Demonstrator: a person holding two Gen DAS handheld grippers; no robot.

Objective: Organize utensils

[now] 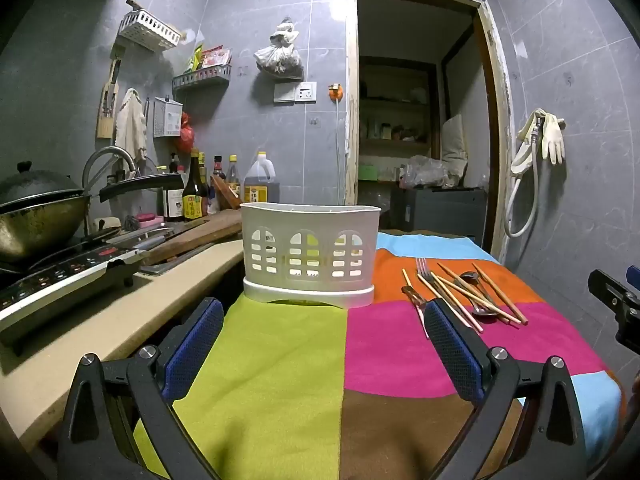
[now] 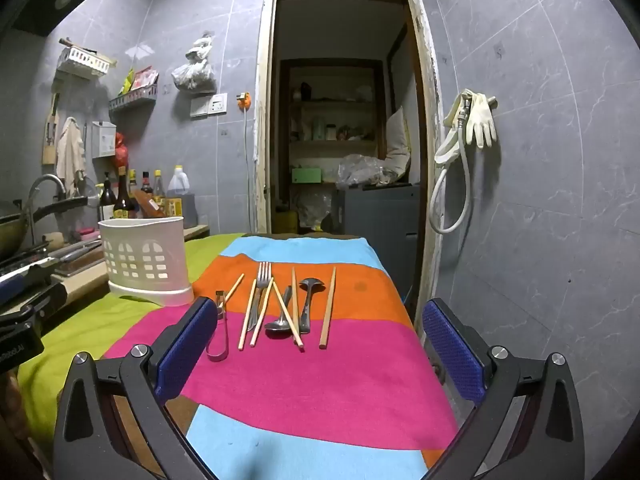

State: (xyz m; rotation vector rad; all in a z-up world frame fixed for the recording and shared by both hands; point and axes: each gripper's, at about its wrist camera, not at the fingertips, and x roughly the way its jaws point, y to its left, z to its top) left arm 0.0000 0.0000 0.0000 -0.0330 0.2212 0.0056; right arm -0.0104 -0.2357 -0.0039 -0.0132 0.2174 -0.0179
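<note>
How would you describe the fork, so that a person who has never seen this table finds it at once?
Look at the colourful cloth on the table, right of the white utensil basket. On its orange and pink stripes lies a row of utensils; the fork is in its left half, among pale chopsticks. It alone has prongs, pointing toward the doorway.

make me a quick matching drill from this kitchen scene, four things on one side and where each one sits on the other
Things:
1. white utensil caddy
2. fork
3. rubber gloves
4. wok

Places:
A. hanging on the wall right of the doorway
B. on the stove at far left
C. on the green cloth patch
D. on the orange and pink patches among chopsticks

Pairs: 1-C, 2-D, 3-A, 4-B
</note>
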